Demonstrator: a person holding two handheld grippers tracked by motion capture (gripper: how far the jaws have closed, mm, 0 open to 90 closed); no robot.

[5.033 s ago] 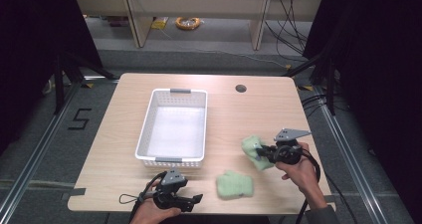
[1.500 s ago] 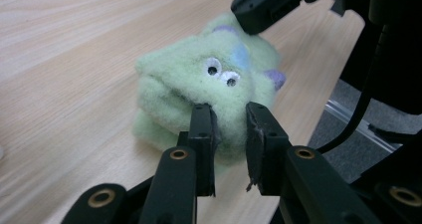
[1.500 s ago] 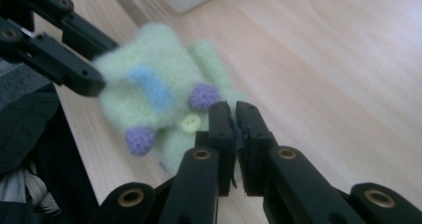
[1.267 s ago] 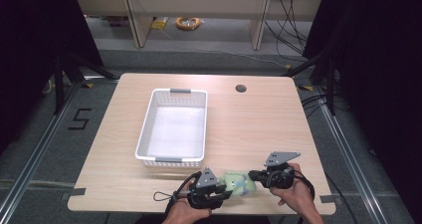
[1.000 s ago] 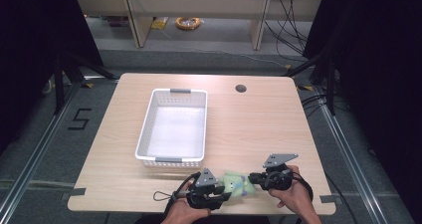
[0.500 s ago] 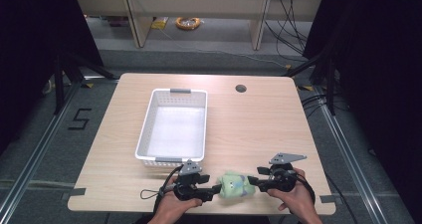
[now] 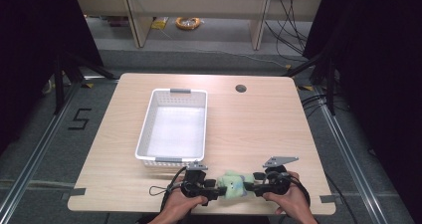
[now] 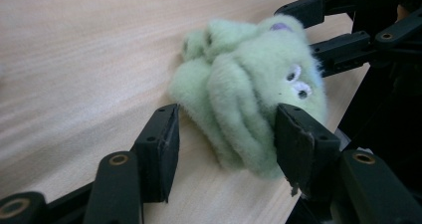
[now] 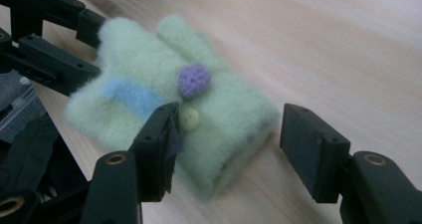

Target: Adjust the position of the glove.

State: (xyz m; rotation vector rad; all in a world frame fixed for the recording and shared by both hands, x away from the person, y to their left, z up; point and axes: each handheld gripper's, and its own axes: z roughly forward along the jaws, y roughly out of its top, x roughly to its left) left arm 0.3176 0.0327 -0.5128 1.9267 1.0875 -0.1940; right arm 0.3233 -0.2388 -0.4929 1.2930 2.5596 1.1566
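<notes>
The wooden table [image 7: 259, 129] carried a white basket [image 7: 174, 127] left of centre, toward nine o'clock. A fluffy green mitten [image 7: 232, 184] lay on the bare top at six o'clock, near the front edge. A round cable hole [image 7: 241, 88] sat toward twelve o'clock.

Table: I am working at a pale wood-grain rectangular tabletop [image 7: 259, 129] with rounded corners, which is carrying a round dark cable hole [image 7: 241, 88] near its far edge.
Floor: a grey carpeted floor [image 7: 54, 154] is spreading around me, and a black mark shaped like a five [image 7: 79, 119] is lying on it.
Rails: silver metal floor rails [image 7: 35, 157] are running along both sides.
Back: beige shelving uprights [image 7: 133, 17] are standing beyond, with an orange coiled cable [image 7: 188, 22] lying beneath.
Sides: black curtains [image 7: 30, 45] are hanging left and right.
Light: soft overhead light is falling evenly.
</notes>
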